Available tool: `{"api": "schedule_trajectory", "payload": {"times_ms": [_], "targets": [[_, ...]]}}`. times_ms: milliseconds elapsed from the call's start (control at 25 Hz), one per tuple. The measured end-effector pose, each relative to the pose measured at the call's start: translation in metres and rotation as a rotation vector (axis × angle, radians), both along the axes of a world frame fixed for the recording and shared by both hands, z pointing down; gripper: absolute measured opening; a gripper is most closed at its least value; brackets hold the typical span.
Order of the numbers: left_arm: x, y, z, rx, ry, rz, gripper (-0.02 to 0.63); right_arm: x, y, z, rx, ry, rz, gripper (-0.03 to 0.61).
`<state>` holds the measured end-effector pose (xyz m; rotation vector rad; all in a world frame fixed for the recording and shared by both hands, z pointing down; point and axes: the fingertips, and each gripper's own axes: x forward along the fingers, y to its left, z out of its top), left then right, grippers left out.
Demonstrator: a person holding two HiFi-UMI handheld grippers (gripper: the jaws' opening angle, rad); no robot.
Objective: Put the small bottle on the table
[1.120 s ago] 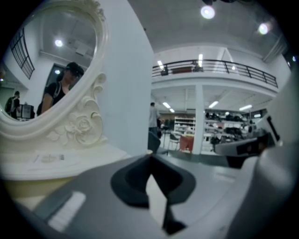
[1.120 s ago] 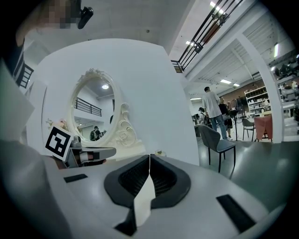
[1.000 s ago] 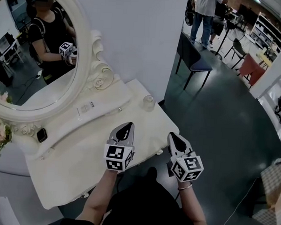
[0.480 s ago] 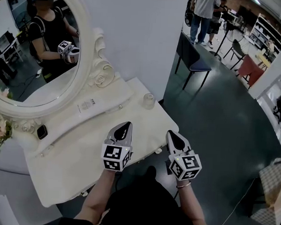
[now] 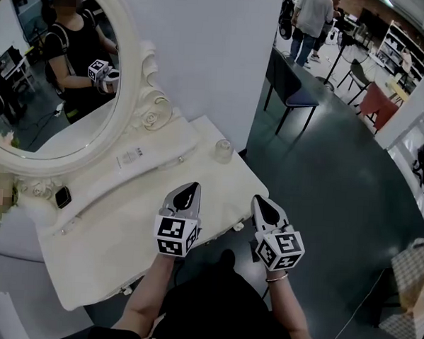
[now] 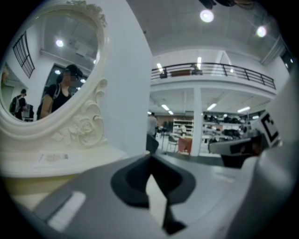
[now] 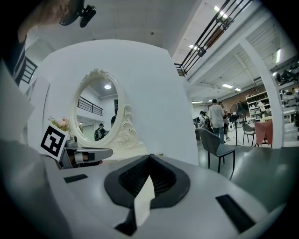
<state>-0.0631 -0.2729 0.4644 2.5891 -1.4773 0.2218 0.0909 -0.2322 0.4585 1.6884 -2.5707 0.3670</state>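
White vanity table, with an oval carved mirror at its back. The person stands at the table's front edge, both grippers low over that edge and pointing toward the back; it reads as a ready or rest pose, nothing carried. Left gripper: jaws pressed together, nothing between them. Right gripper: jaws together too, empty, just off the table's front right corner. Small bottle, clear glass by the look, stands upright on the table's back right corner, beyond both jaw tips and well apart from them. Judgement: either already set down or not yet picked up; cannot tell which.
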Motion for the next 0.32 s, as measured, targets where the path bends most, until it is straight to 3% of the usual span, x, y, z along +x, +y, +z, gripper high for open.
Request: {"api": "schedule_trajectory", "payload": {"times_ms": [320], "targets": [[0.012,-0.001,-0.002,0.01,-0.007,0.001,0.006,0.01,0.008,0.001,-0.002,0.004,-0.007,0.003]]}}
